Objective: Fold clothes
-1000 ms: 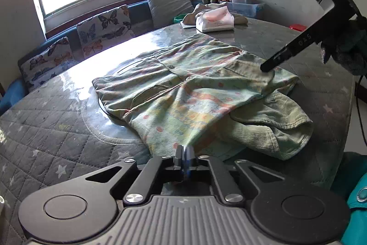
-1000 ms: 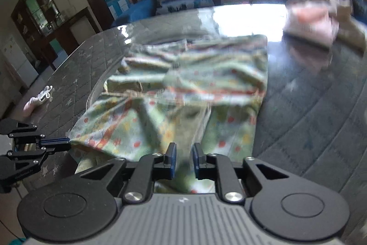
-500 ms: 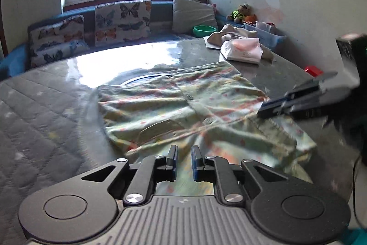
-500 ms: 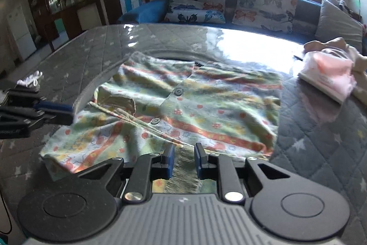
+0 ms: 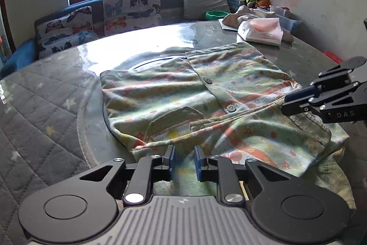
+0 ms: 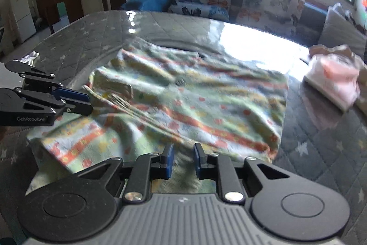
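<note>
A pale green button shirt (image 5: 183, 88) with orange stripes and flower print lies spread on the round table, partly folded over itself. My left gripper (image 5: 184, 160) is at the shirt's near edge. Its jaws are opening, and cloth lies in the gap without being pinched. The right wrist view shows that left gripper (image 6: 90, 105) at the shirt's left corner. A taut crease runs across from there to my right gripper (image 6: 182, 160). The right gripper (image 5: 283, 105) is shut on a ribbed olive part of the garment (image 5: 309, 128), which hangs from its tips onto the shirt (image 6: 206, 102).
The table (image 5: 45, 118) has a grey quilted star-print cover under a shiny top. A pink-and-white tissue pack (image 5: 261, 30) and beige cloth lie at its far right. A sofa with butterfly cushions (image 5: 130, 8) and a green bowl (image 5: 215, 14) are behind it. A wall is on the right.
The left jaws, shut a second ago, now stand apart. Both views have rolled level and swung across the table. The right gripper has come down to the shirt's right side with the ribbed cloth.
</note>
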Tool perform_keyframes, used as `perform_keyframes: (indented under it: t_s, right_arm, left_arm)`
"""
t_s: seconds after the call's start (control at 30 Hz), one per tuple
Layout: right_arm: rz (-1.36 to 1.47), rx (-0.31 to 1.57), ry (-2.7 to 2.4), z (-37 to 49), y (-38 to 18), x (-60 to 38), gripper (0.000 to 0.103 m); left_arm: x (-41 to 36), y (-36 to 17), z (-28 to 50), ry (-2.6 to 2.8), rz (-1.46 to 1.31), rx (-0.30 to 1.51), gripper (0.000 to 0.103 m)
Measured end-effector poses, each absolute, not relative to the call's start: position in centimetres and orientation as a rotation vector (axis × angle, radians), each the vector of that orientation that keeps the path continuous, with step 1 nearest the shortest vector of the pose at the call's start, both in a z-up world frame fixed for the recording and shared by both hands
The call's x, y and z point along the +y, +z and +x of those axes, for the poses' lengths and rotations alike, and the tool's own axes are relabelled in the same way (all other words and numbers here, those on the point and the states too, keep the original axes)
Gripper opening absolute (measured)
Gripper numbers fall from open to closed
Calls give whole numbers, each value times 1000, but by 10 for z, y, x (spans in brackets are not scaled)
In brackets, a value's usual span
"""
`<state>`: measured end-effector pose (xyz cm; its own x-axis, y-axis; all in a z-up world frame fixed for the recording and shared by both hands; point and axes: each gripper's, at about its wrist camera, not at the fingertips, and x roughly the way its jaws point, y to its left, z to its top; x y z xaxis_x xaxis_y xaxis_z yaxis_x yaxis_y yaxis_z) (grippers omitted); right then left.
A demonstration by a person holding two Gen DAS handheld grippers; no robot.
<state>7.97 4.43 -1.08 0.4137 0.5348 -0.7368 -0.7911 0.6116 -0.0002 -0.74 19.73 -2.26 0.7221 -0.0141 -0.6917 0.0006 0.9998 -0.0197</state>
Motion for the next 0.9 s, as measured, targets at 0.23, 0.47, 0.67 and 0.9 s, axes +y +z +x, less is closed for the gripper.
perform_keyframes:
  t_s: [0.23,0.47,0.67,0.9]
  right_arm:
    - [-393,766,962,68,-12,71,17]
    - [-458,795,1021,48,-14,64,17]
    - [-411,780,1050,44,-6,63,17]
    - [-421,841,1089,35,-9,51,17]
  left_arm:
    - [159,-10,-10,-158,28,714,22]
    - [152,-25,-24,-205,93,756,33]
    - [147,-24,-33,-227,116,748,39]
    - [153,-17,-54,-215,113,754,46]
